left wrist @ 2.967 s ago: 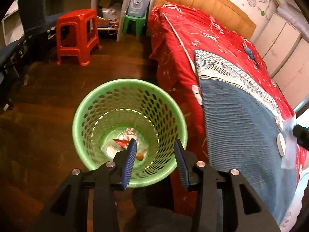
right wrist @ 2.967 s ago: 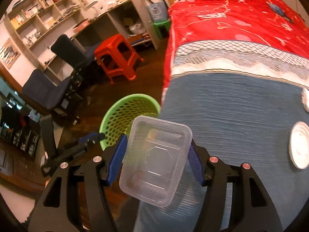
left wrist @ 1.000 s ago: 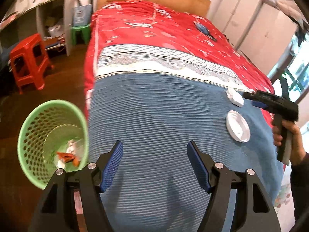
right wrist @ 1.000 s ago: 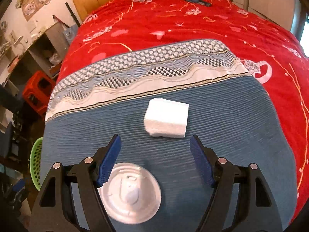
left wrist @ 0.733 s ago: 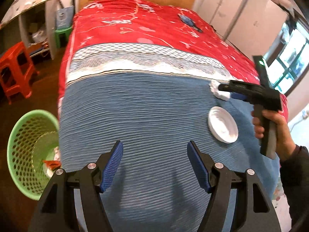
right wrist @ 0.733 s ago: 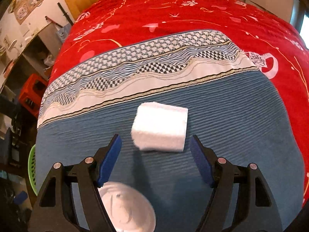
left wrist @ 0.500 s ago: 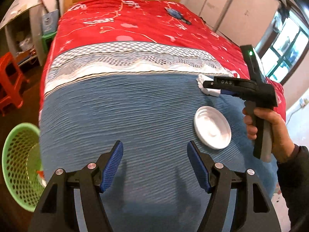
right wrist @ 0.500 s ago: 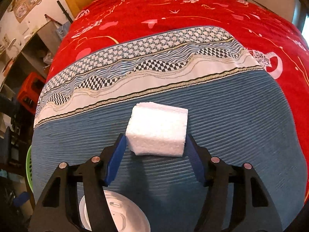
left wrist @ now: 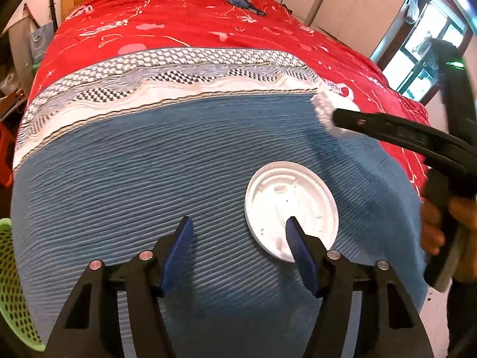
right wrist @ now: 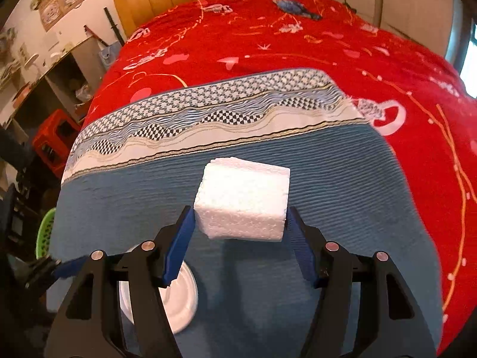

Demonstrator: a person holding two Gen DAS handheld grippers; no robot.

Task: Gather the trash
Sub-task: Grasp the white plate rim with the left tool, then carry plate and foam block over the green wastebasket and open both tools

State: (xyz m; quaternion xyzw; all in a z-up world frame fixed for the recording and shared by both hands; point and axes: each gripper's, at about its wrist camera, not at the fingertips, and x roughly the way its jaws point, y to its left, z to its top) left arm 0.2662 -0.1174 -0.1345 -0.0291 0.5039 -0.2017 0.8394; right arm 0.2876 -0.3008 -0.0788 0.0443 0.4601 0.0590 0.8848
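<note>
Left wrist view: the left gripper (left wrist: 238, 232) sits at lower centre, its blue fingers spread wide above a blue ribbed blanket (left wrist: 134, 164). A round white plastic lid (left wrist: 290, 205) lies on the blanket at centre right, partly behind the right-hand finger. A green basket (left wrist: 10, 280) shows at the lower left edge.

Right wrist view: the right gripper (right wrist: 240, 223), at lower centre, pinches a white foam block (right wrist: 243, 198) between its blue fingers, above the blanket. The lid shows at lower left.
</note>
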